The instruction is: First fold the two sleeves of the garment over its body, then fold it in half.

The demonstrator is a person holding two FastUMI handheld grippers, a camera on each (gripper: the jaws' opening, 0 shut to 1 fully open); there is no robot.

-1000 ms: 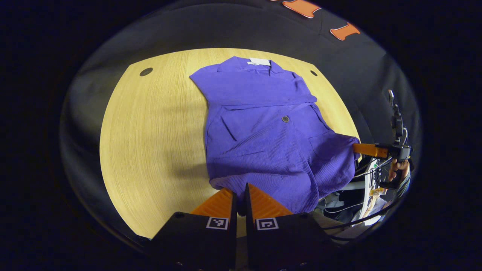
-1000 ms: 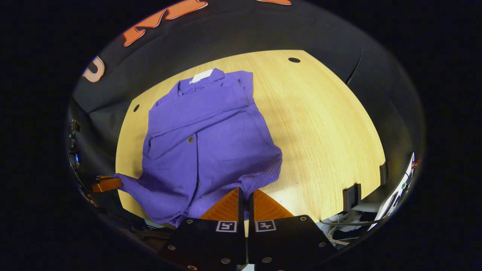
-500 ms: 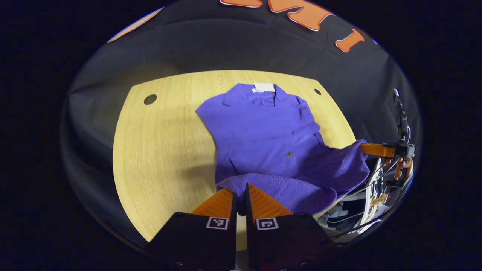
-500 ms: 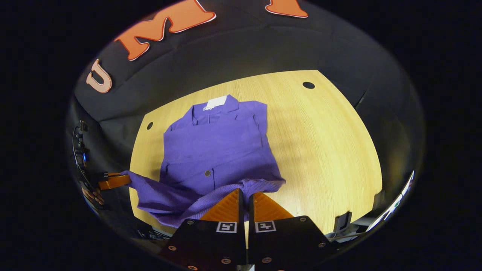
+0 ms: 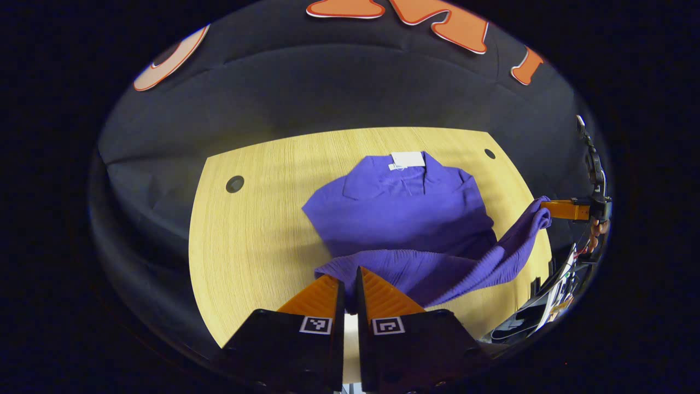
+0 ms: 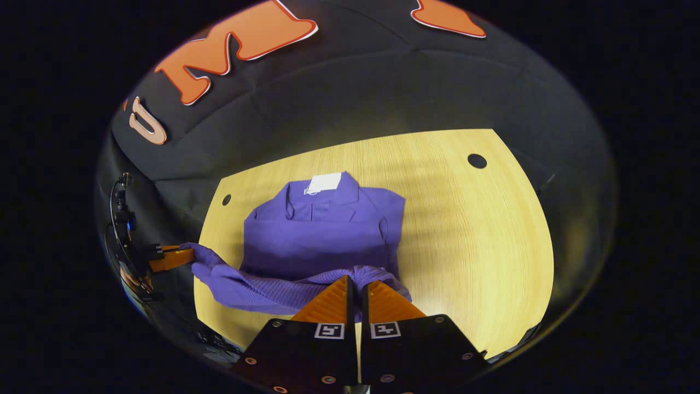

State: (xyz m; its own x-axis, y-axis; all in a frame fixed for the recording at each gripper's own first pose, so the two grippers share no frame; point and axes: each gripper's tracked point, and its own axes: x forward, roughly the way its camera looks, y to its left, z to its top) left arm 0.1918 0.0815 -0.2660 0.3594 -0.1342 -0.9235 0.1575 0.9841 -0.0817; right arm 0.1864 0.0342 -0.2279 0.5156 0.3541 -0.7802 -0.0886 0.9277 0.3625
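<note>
A purple buttoned garment [image 5: 404, 213] lies on the wooden table [image 5: 257, 230], collar and white label [image 5: 407, 158] at the far end, sleeves folded across the body. In the left gripper view, my left gripper [image 5: 348, 276] is shut on one corner of the ribbed hem. My right gripper [image 5: 544, 206] is shut on the other corner at the far right. The hem hangs stretched between them, lifted over the lower body. In the right gripper view, the right gripper [image 6: 357, 280] pinches the hem of the garment [image 6: 322, 241], and the left gripper [image 6: 188, 253] holds the far left corner.
The table has round holes near its far corners [image 5: 234, 184] [image 5: 489, 154] [image 6: 477, 161]. Black cloth walls the booth behind it. A hand [image 5: 596, 232] and cables show at the right edge of the left gripper view. Bare wood [image 6: 470, 241] spreads right of the garment.
Both grippers have risen and carried the hem forward toward the collar. The lower half of the garment has come off the table and now hides the button.
</note>
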